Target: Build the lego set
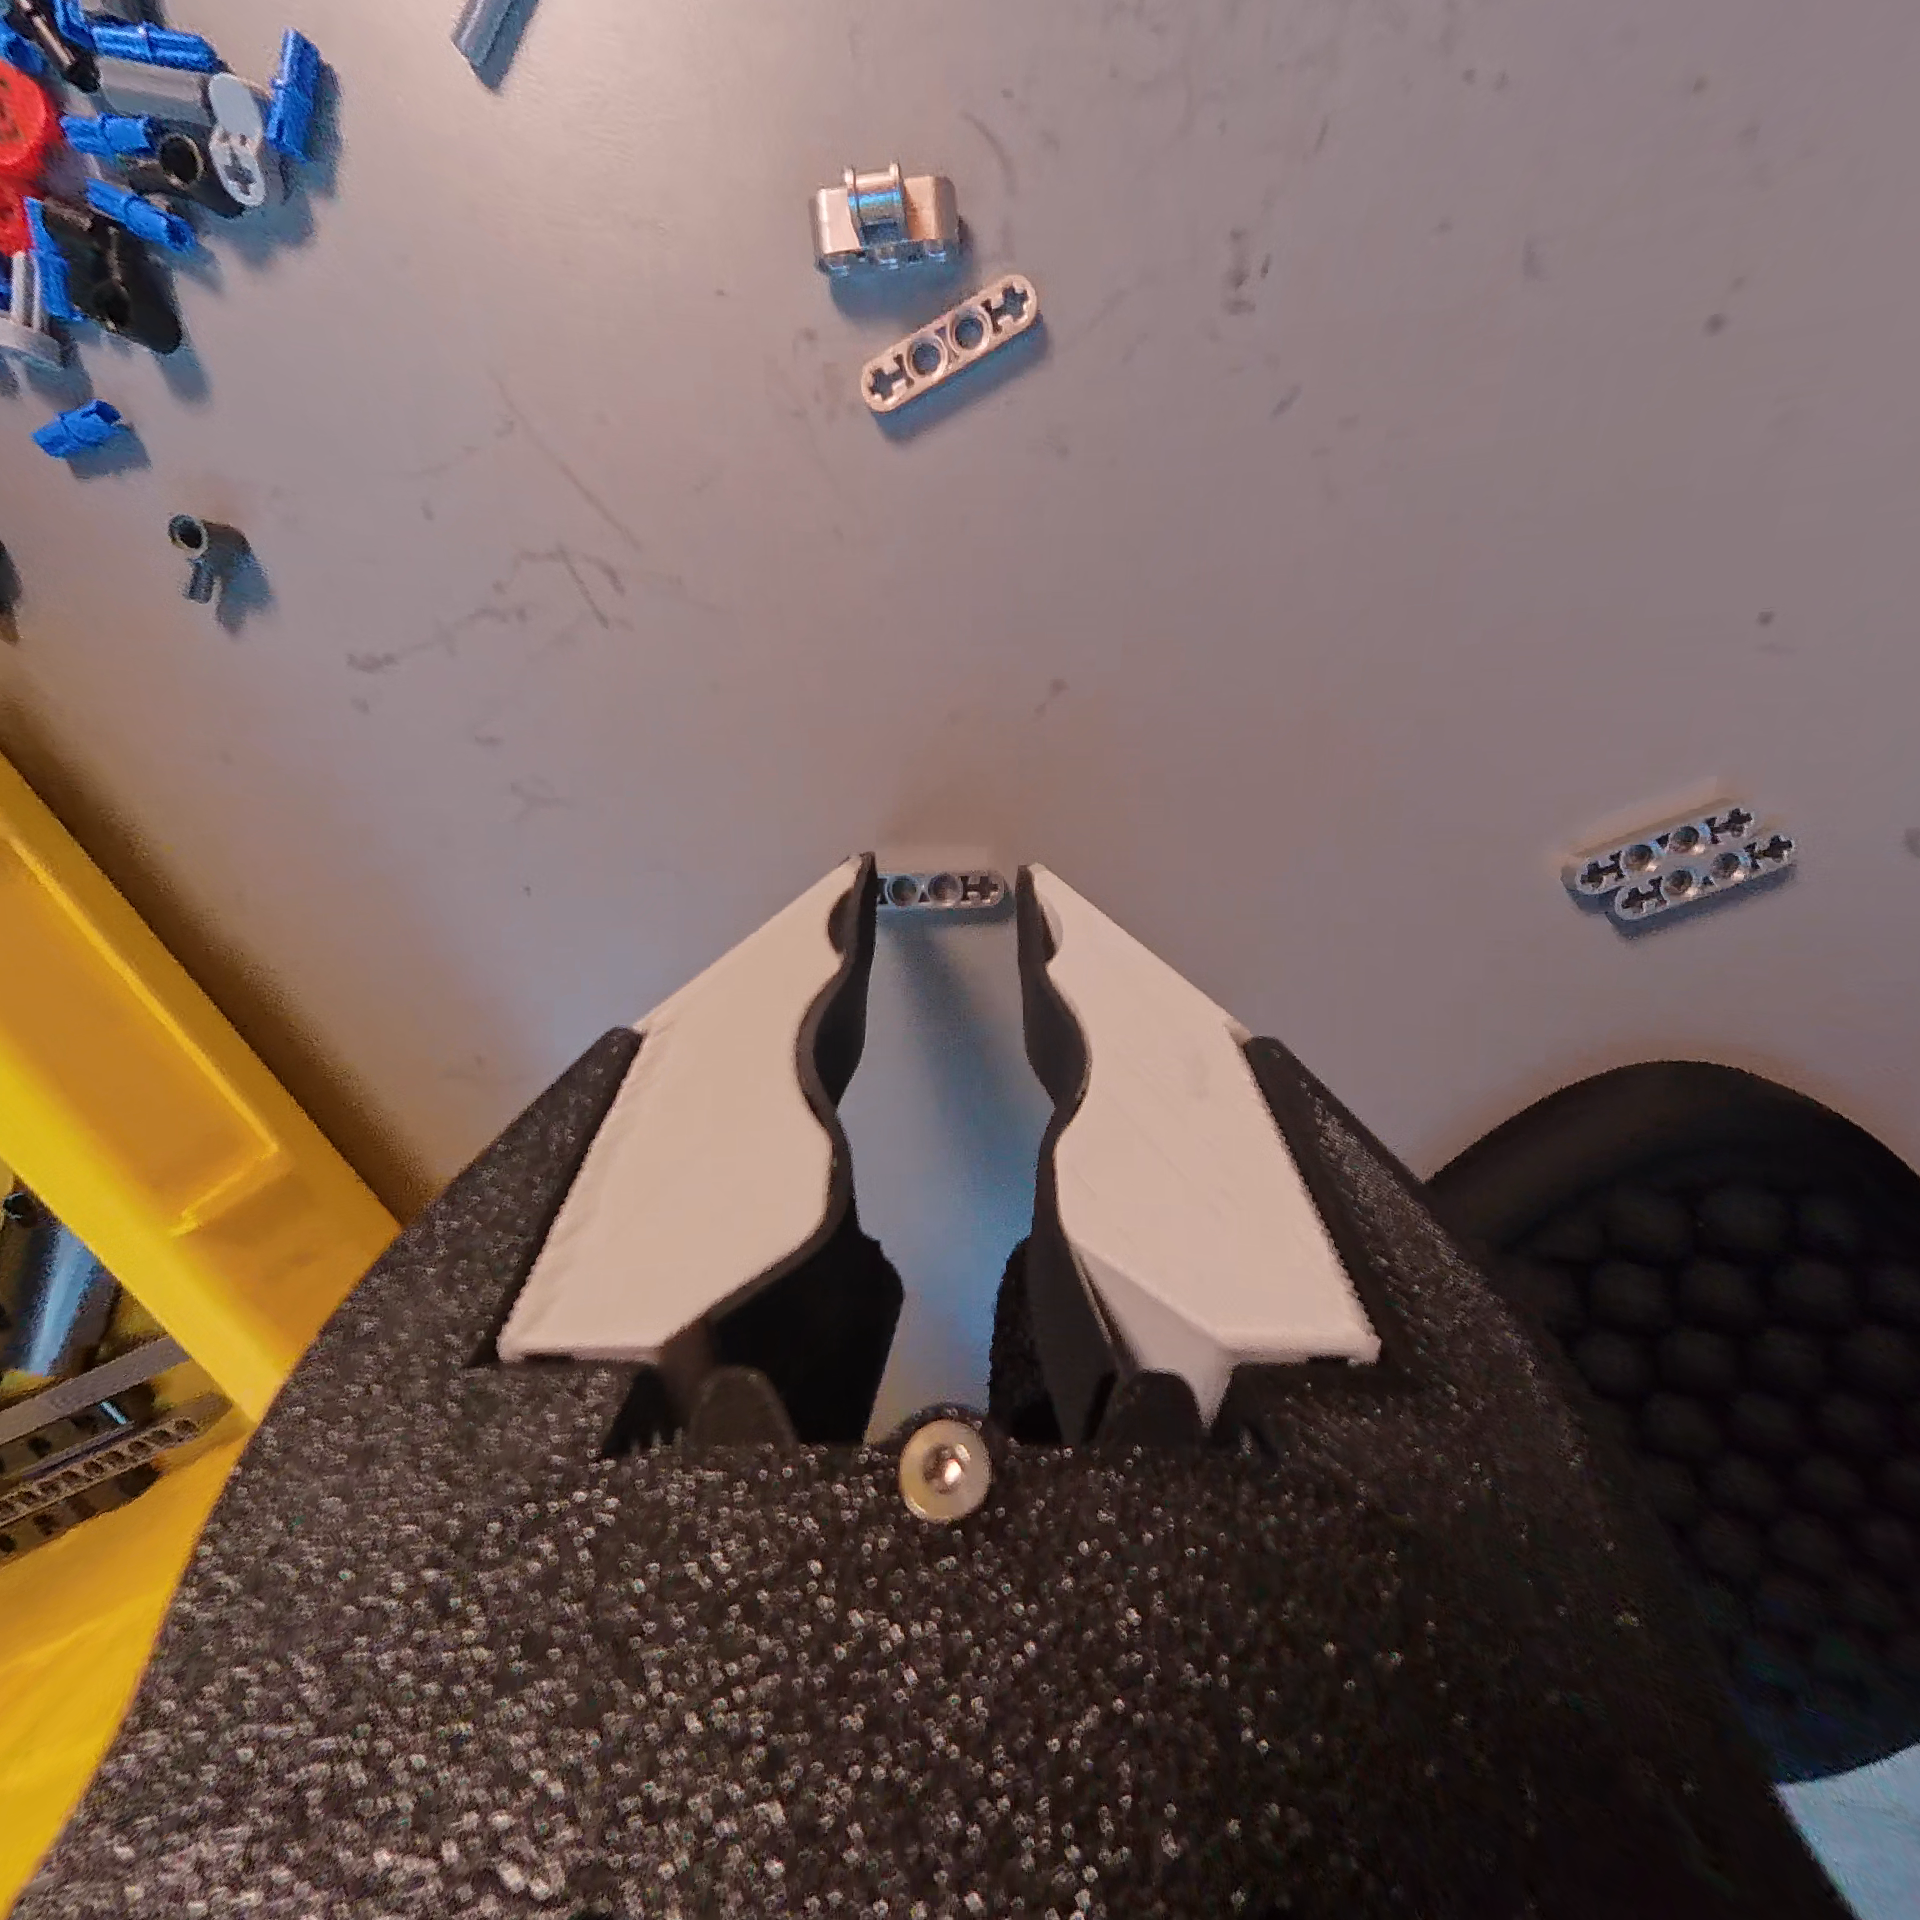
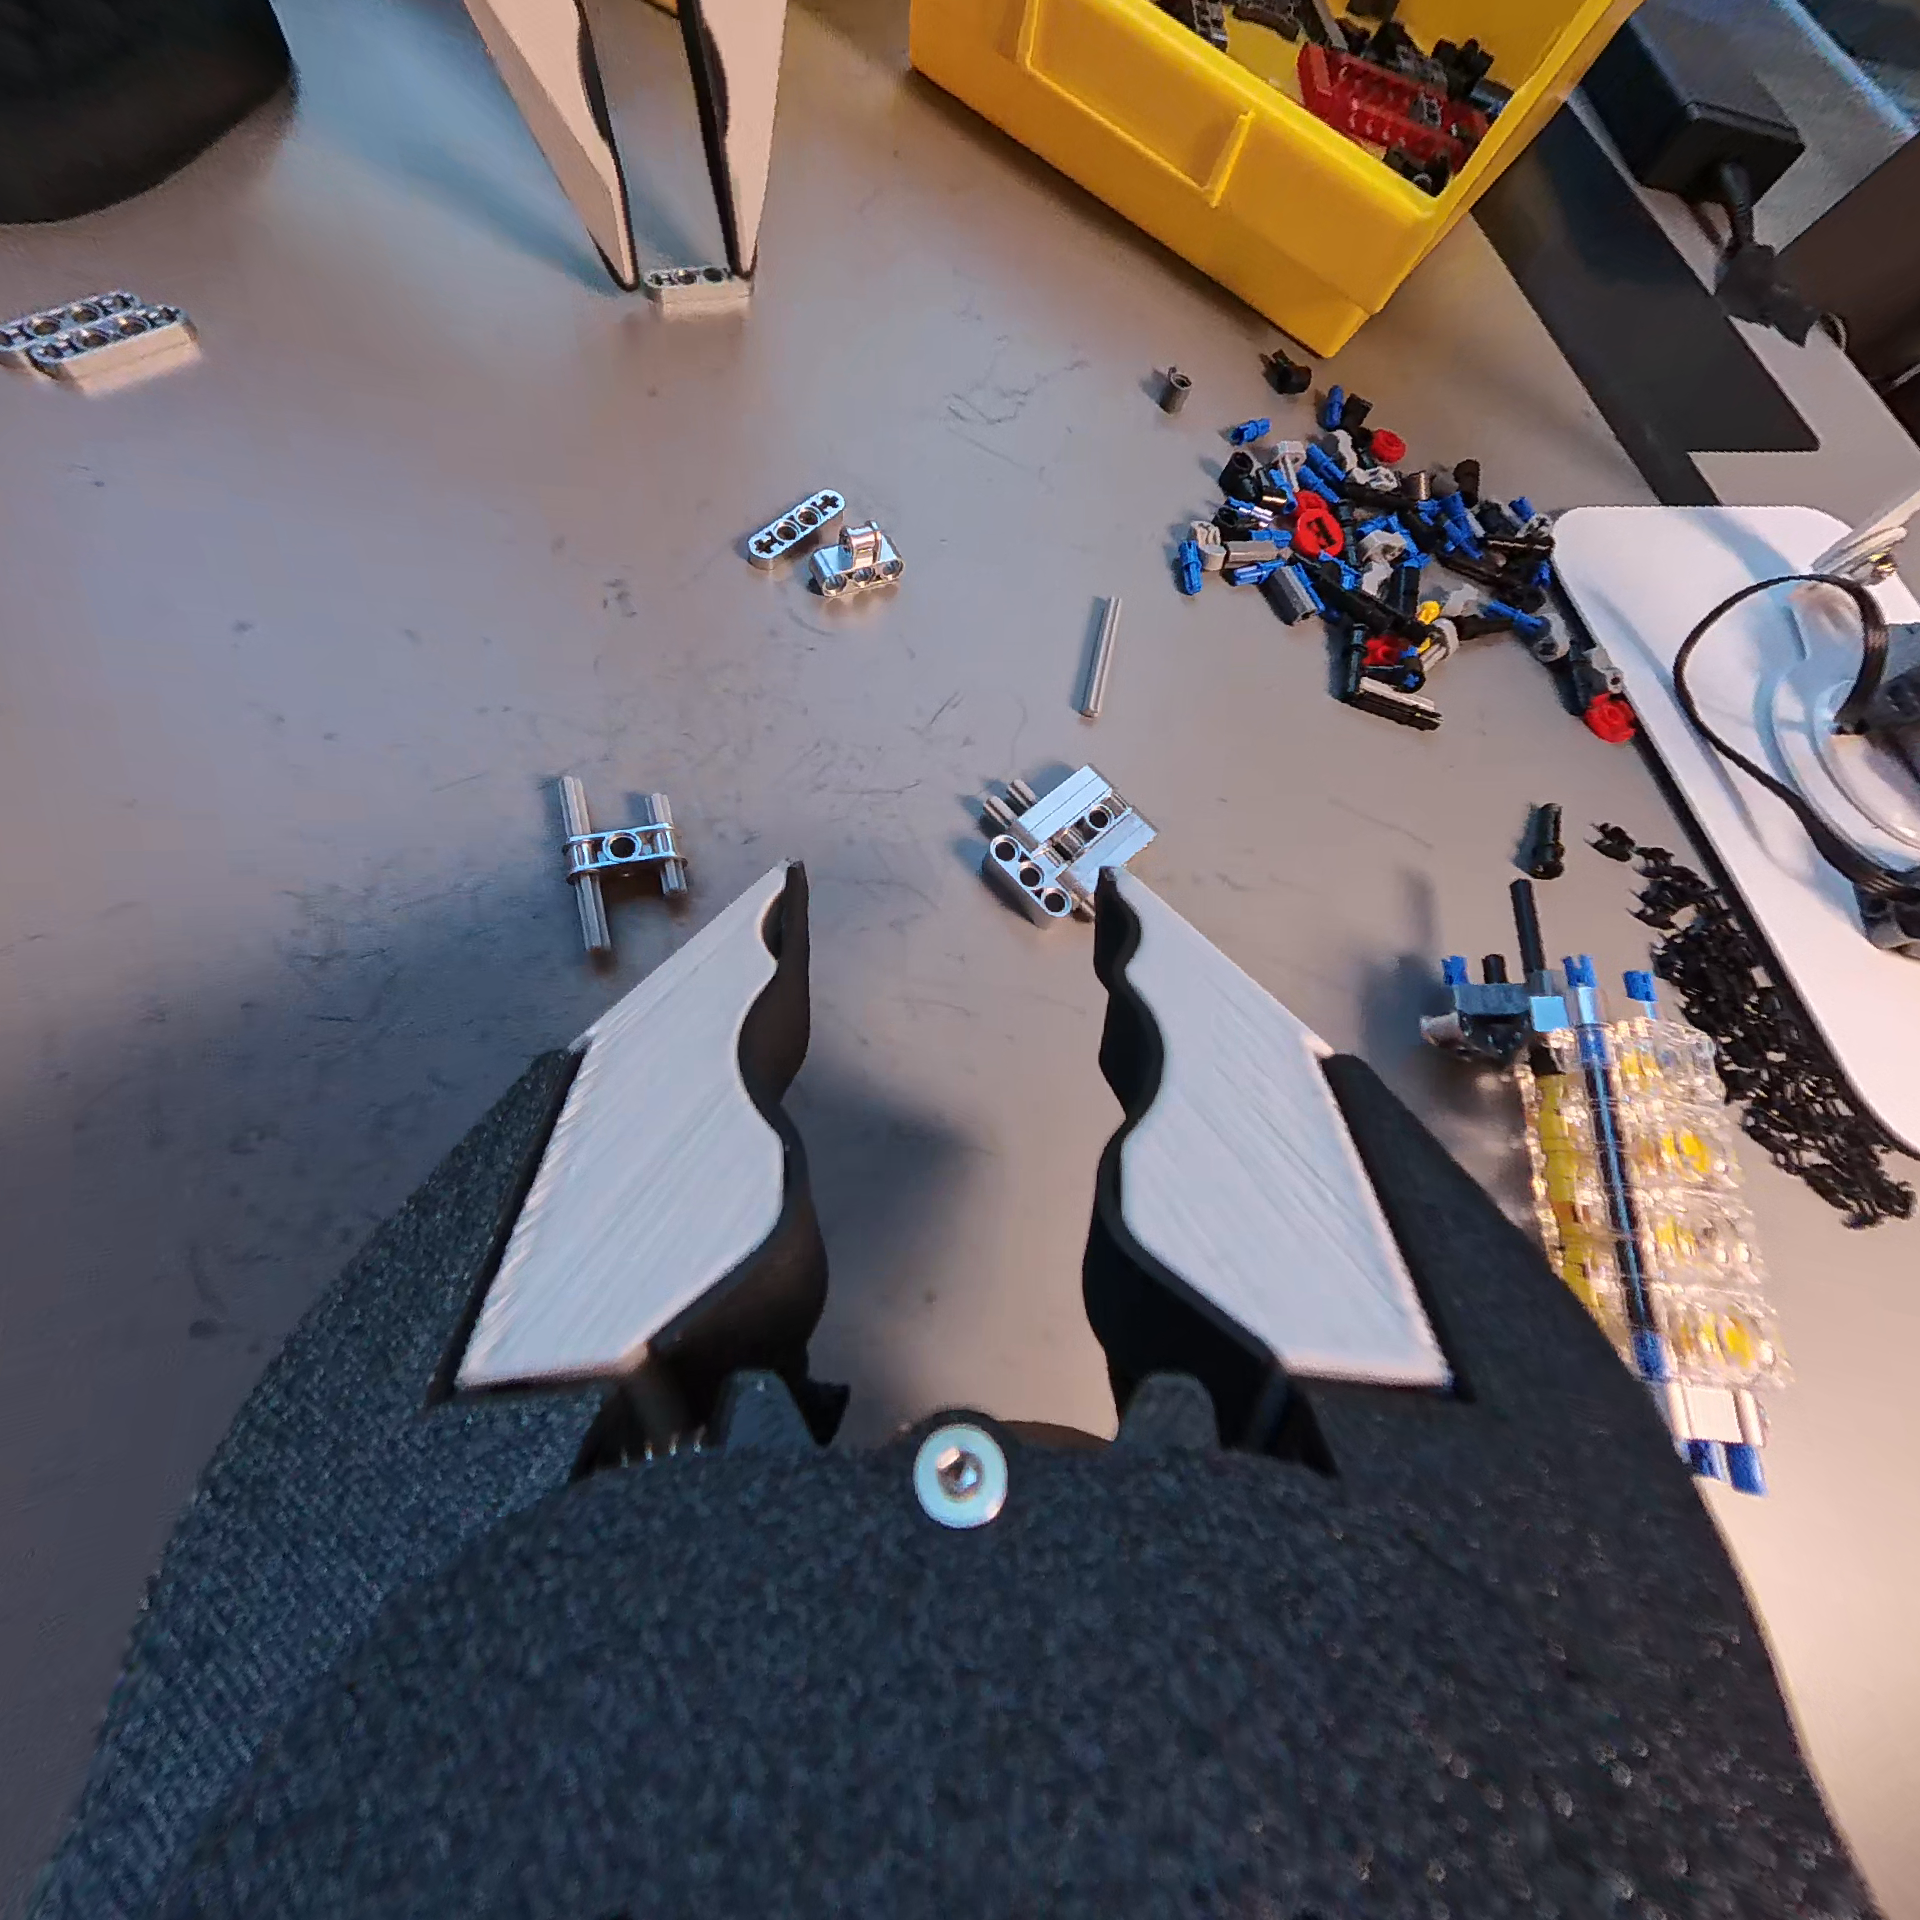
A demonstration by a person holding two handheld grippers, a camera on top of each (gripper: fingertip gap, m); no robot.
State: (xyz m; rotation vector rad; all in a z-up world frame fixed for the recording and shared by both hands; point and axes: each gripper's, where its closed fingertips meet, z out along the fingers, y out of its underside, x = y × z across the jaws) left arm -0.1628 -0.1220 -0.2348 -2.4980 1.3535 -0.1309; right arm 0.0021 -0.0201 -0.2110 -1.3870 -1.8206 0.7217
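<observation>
One small grey four-hole beam [image 1: 943, 889] sits pinched between the tips of the left gripper [image 1: 943, 883], down on the grey table [image 1: 1351, 520]. Two matching beams [image 1: 1683, 860] lie near it. Farther from that beam, the right gripper [image 2: 951, 883] hovers spread wide, a grey block assembly [image 2: 1065, 847] touching one fingertip.
</observation>
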